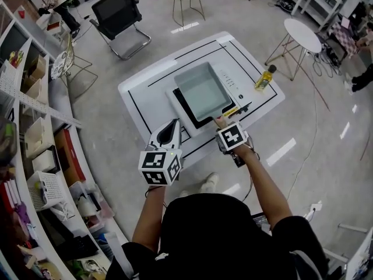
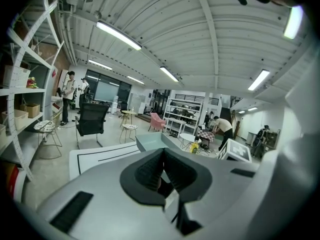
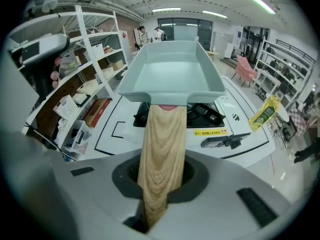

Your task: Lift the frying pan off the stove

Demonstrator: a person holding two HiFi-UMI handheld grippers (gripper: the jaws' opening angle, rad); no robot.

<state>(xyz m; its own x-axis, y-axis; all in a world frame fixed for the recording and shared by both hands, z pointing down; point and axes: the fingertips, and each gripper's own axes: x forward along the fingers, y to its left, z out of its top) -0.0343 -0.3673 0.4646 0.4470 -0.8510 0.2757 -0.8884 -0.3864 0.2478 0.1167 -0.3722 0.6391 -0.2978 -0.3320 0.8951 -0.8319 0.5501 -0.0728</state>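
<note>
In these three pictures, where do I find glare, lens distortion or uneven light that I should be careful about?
Head view: sharp and evenly lit, with bright lamp reflections on the glossy floor. Left gripper view: strong fisheye bending, black corners, ceiling lamps burnt to white. Right gripper view: the same fisheye curve and dark corners; the frying pan and its wooden handle show no glare.

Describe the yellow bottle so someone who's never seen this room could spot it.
Find the low white table with black lines on the grey floor. At its right corner, just past the white stove, stands a small yellow bottle. It is the only bottle on that table.
</note>
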